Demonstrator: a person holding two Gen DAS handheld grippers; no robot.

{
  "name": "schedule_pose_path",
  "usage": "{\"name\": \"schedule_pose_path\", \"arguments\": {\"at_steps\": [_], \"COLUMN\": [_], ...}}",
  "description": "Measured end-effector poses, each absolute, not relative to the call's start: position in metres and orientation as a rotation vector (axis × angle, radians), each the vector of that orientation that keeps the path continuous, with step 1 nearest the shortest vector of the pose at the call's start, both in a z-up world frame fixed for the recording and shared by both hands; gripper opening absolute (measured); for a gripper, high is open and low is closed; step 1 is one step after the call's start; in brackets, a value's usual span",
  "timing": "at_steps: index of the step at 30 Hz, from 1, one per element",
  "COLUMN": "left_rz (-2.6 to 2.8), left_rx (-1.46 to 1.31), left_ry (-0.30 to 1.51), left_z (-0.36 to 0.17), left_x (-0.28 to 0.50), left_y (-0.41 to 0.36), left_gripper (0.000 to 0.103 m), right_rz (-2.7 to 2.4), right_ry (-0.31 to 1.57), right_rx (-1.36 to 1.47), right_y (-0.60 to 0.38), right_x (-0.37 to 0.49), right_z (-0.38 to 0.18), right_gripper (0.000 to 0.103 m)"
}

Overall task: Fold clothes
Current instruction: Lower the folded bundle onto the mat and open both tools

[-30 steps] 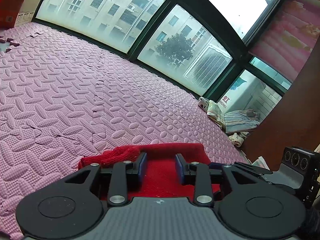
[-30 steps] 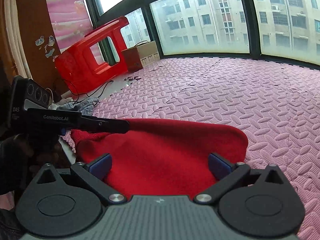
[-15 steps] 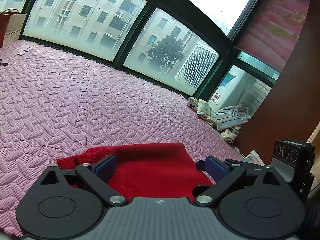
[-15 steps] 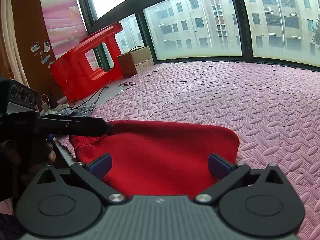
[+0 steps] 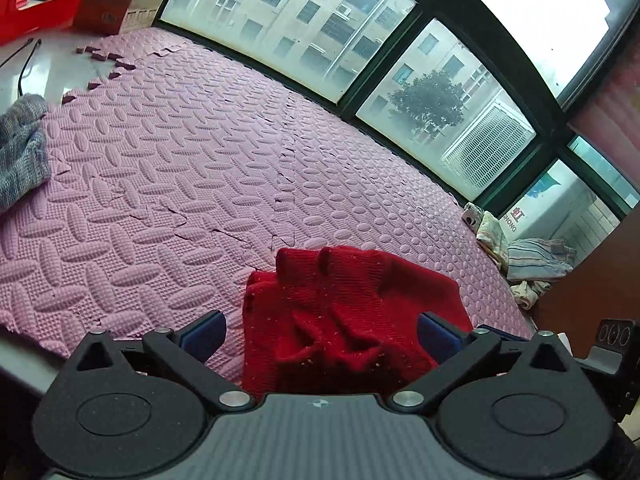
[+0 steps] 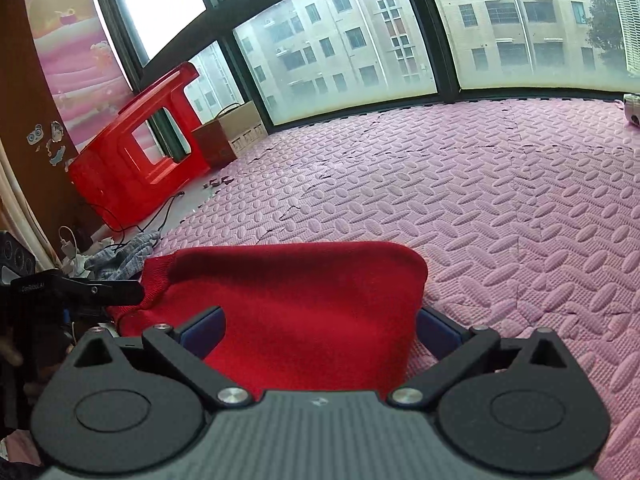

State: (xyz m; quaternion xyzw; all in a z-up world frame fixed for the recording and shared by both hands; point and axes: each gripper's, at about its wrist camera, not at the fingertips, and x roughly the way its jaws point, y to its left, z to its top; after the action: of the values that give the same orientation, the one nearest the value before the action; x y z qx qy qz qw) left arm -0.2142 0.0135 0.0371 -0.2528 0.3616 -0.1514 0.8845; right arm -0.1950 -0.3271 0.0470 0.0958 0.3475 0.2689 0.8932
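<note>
While both released hand-held grippers face the red sweater, only the right view shows a red stool.

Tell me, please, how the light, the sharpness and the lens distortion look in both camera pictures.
Left wrist view: even daylight, the sky pane blown white, window bars bent by the fisheye, the red sweater sharp. Right wrist view: the same soft light with no hard shadows, the upper pane overexposed, the pink foam mat crisp, the corners dark.

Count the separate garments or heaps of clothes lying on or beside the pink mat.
3. The red sweater lies folded nearest the fingers; a grey knit garment sits at the mat's left edge; a striped heap is in the far right corner. More may be hidden.
</note>
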Motion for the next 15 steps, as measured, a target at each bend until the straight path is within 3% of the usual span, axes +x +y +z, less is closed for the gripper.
{"name": "schedule_pose_path", "arguments": {"at_steps": [8,13,15], "left_rz": [-0.347,-0.345,-0.348], "left_rx": [-0.495,-0.499,-0.484], "left_ry": [0.812,0.831,0.829], "left_z": [0.030,0.031,0.032], "left_x": [-0.212,-0.209,-0.208], "left_y": [0.006,0.008,0.007], "left_gripper": [0.087,0.082,0.077], "right_rz": [0.527,0.479,0.492], "right_ry": [0.750,0.780,0.787], "right_rx": [0.247,0.300,0.334], "right_y": [-0.331,-0.339,-0.340], "right_x": [-0.191,-0.186,-0.184], "right_z": [0.038,0.029,0.028], "right_gripper": [0.084,0.084,0.072]}}
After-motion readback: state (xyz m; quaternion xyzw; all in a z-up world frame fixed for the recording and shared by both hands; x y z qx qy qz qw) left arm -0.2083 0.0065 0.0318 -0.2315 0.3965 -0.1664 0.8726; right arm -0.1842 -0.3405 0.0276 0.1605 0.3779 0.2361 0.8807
